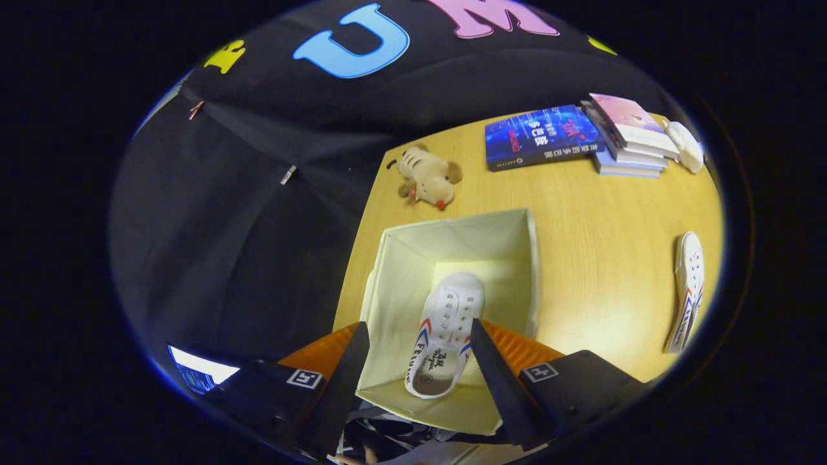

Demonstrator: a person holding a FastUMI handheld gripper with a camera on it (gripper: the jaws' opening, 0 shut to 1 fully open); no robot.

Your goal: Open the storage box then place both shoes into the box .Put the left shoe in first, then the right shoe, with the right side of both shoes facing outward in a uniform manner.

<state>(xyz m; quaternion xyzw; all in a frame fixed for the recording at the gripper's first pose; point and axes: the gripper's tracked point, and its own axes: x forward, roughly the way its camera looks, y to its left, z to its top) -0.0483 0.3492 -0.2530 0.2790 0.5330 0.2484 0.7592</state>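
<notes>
A cream fabric storage box point(387, 271) stands open on the wooden table, right below me. Inside it lies a white sneaker point(449, 323) with red and blue side stripes, toe pointing away, heel near the box's front wall. My gripper point(420, 336) hovers above the box with its fingers wide apart. The shoe shows between the fingers but neither one touches it. A second white sneaker point(688, 290) with the same stripes lies on its side on the table, well to the right of the box.
A plush toy dog point(428, 175) lies on the table beyond the box. Farther back right are a blue book point(539, 137), a stack of books point(630, 135) and a white object point(686, 147). The table's left edge runs beside the box.
</notes>
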